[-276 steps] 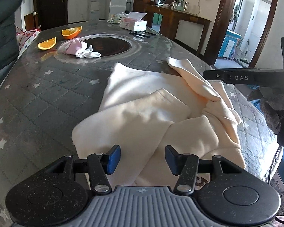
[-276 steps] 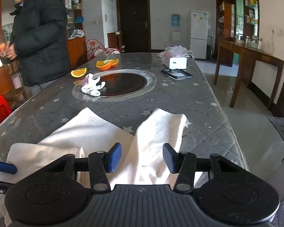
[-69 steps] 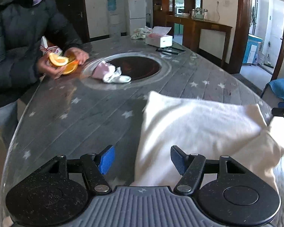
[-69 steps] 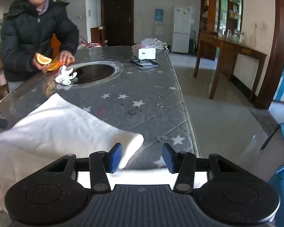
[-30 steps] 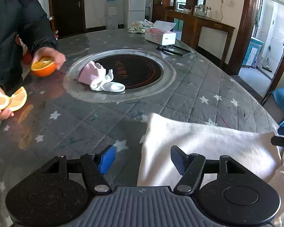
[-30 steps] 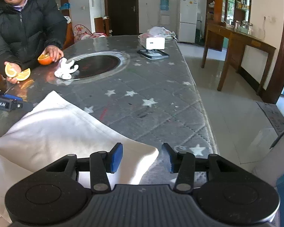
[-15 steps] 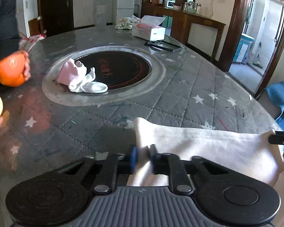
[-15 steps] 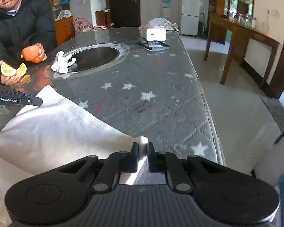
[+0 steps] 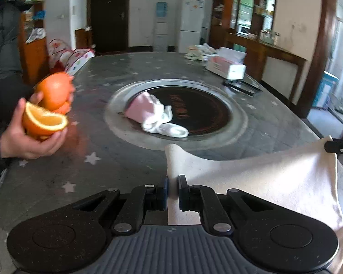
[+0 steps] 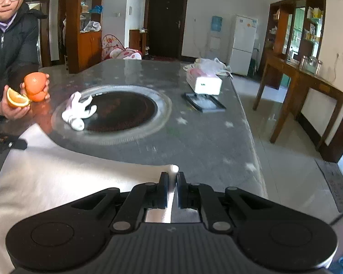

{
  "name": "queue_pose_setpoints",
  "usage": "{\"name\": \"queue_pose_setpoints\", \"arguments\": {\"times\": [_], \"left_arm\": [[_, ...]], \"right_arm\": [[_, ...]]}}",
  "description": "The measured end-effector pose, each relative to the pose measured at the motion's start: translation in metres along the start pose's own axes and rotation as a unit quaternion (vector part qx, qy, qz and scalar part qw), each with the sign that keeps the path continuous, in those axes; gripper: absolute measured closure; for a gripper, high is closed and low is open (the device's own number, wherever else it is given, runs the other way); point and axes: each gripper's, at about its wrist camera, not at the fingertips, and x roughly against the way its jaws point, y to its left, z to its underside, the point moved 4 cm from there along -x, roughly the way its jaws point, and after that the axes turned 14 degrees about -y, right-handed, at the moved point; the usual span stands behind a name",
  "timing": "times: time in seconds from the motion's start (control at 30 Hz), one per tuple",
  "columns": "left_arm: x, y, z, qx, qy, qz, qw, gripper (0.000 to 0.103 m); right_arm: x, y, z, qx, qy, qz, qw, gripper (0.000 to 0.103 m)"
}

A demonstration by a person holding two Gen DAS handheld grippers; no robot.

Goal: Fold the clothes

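The cream garment [image 9: 263, 178] hangs soft and light over the near table [image 9: 125, 159] edge, left gripper [image 9: 172, 193] and right gripper [image 10: 170, 190] each clamped on a far corner, sensible holds.

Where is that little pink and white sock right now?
The crumpled pink and white sock lies on the left rim of the round dark glass cooktop set in the table, beyond the cream cloth; a hand with oranges is further left.
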Motion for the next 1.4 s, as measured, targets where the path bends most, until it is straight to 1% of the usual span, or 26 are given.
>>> {"name": "queue_pose_setpoints", "arguments": {"times": [0.07,0.1,0.13,0.23,0.43,0.53,0.63,0.67,0.7,0.8,0.87,0.93,0.97,1.0,1.03,1.17,1.23,1.27,1.33,1.4], "left_arm": [[-0.001,0.007,-0.001,0.008,-0.001,-0.010,0.9999,0.093],[-0.002,0.010,-0.001,0.012,-0.002,-0.015,0.9998,0.093],[-0.002,0.014,-0.001,0.015,-0.003,-0.020,0.9997,0.093],[-0.004,0.024,-0.002,0.027,-0.005,-0.035,0.9990,0.092],[-0.006,0.029,0.001,0.030,0.000,-0.049,0.9984,0.088],[-0.002,0.028,0.000,0.023,-0.002,-0.054,0.9983,0.083],[0.008,0.027,-0.004,0.017,-0.010,-0.053,0.9984,0.080],[0.013,0.025,-0.005,0.016,-0.013,-0.049,0.9986,0.074],[0.019,0.023,-0.006,0.015,-0.016,-0.043,0.9988,0.070],[0.038,0.007,-0.003,-0.006,-0.018,-0.019,0.9996,0.066],[0.054,-0.006,0.004,-0.024,-0.016,0.003,0.9996,0.064],[0.069,-0.019,0.011,-0.042,-0.013,0.024,0.9987,0.062],[0.077,-0.025,0.016,-0.050,-0.012,0.035,0.9981,0.061],[0.086,-0.032,0.022,-0.058,-0.011,0.047,0.9972,0.061],[0.093,-0.038,0.027,-0.063,-0.009,0.058,0.9963,0.060],[0.115,-0.071,0.048,-0.079,0.003,0.107,0.9911,0.060],[0.126,-0.091,0.056,-0.089,0.003,0.138,0.9865,0.060],[0.131,-0.103,0.060,-0.095,0.003,0.154,0.9835,0.058],[0.141,-0.126,0.068,-0.111,0.001,0.187,0.9760,0.056],[0.147,-0.150,0.075,-0.138,-0.001,0.213,0.9672,0.055]], "right_arm": [[-0.013,0.007,-0.001,0.006,0.005,-0.005,1.000,0.095],[-0.017,0.010,0.000,0.010,0.007,-0.007,1.000,0.092],[-0.020,0.012,0.001,0.012,0.009,-0.009,1.000,0.091],[-0.016,0.014,0.006,0.018,0.014,-0.018,1.000,0.091],[0.006,0.032,0.023,0.030,0.042,-0.082,0.995,0.091],[0.014,0.042,0.036,0.030,0.060,-0.108,0.992,0.091],[0.032,0.047,0.045,0.030,0.063,-0.119,0.990,0.091],[0.041,0.049,0.048,0.029,0.061,-0.125,0.990,0.090],[0.049,0.050,0.051,0.030,0.062,-0.129,0.989,0.090],[0.071,0.057,0.063,0.059,0.060,-0.136,0.987,0.090],[0.082,0.055,0.072,0.066,0.064,-0.128,0.987,0.090],[0.091,0.046,0.076,0.050,0.060,-0.110,0.991,0.090],[0.095,0.041,0.076,0.037,0.055,-0.102,0.993,0.089],[0.102,0.035,0.076,0.022,0.048,-0.095,0.994,0.085],[0.110,0.026,0.076,0.002,0.039,-0.084,0.996,0.083],[0.142,-0.008,0.086,-0.064,0.022,-0.033,0.997,0.083],[0.157,-0.027,0.096,-0.096,0.021,-0.005,0.995,0.082],[0.165,-0.037,0.103,-0.113,0.021,0.010,0.993,0.082],[0.181,-0.057,0.116,-0.148,0.022,0.040,0.988,0.082],[0.194,-0.077,0.130,-0.180,0.025,0.068,0.981,0.081]]}}
